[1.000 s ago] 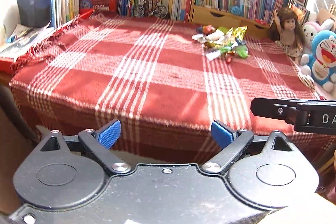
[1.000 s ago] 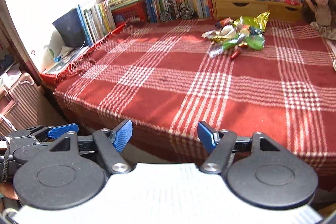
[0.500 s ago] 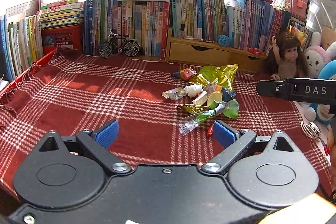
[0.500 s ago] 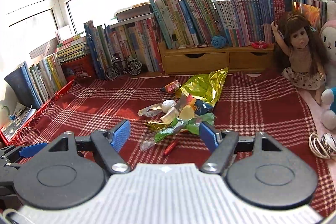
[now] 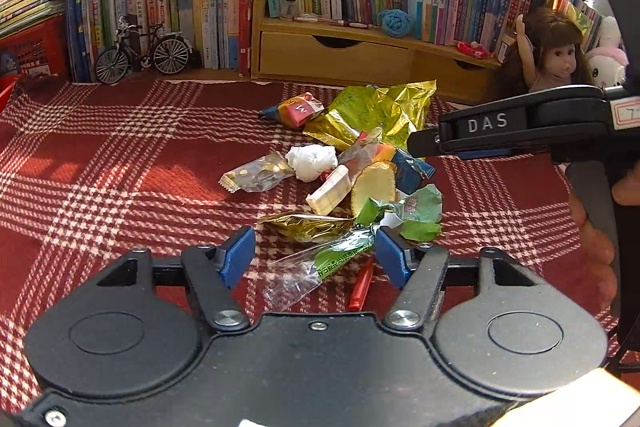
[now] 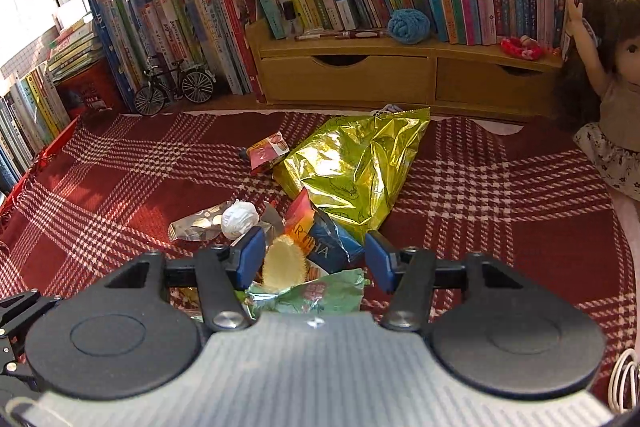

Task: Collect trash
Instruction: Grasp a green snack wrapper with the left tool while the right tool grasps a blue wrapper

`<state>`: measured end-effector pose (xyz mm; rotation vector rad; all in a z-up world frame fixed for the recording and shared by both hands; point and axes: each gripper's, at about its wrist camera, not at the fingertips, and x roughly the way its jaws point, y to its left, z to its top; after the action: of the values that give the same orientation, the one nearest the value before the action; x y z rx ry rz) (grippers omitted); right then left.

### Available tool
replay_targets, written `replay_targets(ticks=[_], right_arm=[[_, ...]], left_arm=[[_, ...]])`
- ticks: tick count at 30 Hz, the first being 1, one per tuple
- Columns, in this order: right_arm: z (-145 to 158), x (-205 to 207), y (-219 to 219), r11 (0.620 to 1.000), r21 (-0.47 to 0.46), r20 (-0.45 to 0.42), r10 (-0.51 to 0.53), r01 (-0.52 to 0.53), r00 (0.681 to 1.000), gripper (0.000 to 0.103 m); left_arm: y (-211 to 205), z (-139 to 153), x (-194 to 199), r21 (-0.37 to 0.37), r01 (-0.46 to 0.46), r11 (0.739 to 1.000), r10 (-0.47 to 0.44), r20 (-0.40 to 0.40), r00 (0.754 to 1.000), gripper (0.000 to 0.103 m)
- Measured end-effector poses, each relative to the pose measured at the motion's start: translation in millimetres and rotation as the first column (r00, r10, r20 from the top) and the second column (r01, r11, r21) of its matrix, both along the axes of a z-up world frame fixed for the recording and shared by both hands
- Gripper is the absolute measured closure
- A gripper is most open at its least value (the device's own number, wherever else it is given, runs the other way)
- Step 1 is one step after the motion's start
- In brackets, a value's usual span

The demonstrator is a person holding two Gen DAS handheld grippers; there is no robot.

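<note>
A heap of trash lies on the red plaid cloth [image 5: 100, 167]: a gold foil bag [image 5: 384, 107] [image 6: 360, 163], a white crumpled tissue ball [image 5: 312, 161] [image 6: 240, 219], a pink packet [image 5: 298, 111] and several wrappers. My left gripper [image 5: 314, 253] hovers at the heap's near edge. Its jaws are closing around a clear green-printed wrapper [image 5: 332, 261] without pressing on it. My right gripper [image 6: 314, 257] is over the heap's middle. Its jaws are closing too, with a yellow round piece [image 6: 282, 263] and a blue wrapper [image 6: 334, 247] between the pads, which grip neither. One of its black fingers [image 5: 480, 127] shows in the left wrist view.
Rows of books line the back above a wooden drawer unit [image 5: 332, 55]. A model bicycle [image 5: 144, 47] stands at the back left and a doll [image 5: 556, 55] at the right. A small red stick [image 5: 360, 287] lies near the left gripper. A white cable [image 6: 624, 379] lies at the right edge.
Both grippers have travelled from the cloth's front edge forward to the trash heap. Both pairs of jaws now stand narrower than before.
</note>
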<state>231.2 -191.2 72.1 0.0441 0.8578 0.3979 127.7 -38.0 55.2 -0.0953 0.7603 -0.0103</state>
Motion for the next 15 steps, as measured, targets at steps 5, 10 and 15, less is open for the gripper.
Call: replay_targets(ticks=[5,10,15], right_arm=[[-17,31,0,0.999,-0.009,-0.056,0.035,-0.035,0.998,0.051],[-22,46,-2,0.998,-0.013,-0.073,0.057,-0.058,0.996,0.055],[-23,52,-10,0.996,0.008,-0.098,0.086,-0.086,0.991,0.055]], left_arm=[[-23,-3,19,0.09,0.113,0.989,-0.117,0.036,0.993,0.044],[-33,-13,37,0.071,0.178,0.981,-0.179,0.008,0.984,0.065],[-41,-24,45,0.059,0.229,0.972,-0.227,-0.043,0.973,0.063]])
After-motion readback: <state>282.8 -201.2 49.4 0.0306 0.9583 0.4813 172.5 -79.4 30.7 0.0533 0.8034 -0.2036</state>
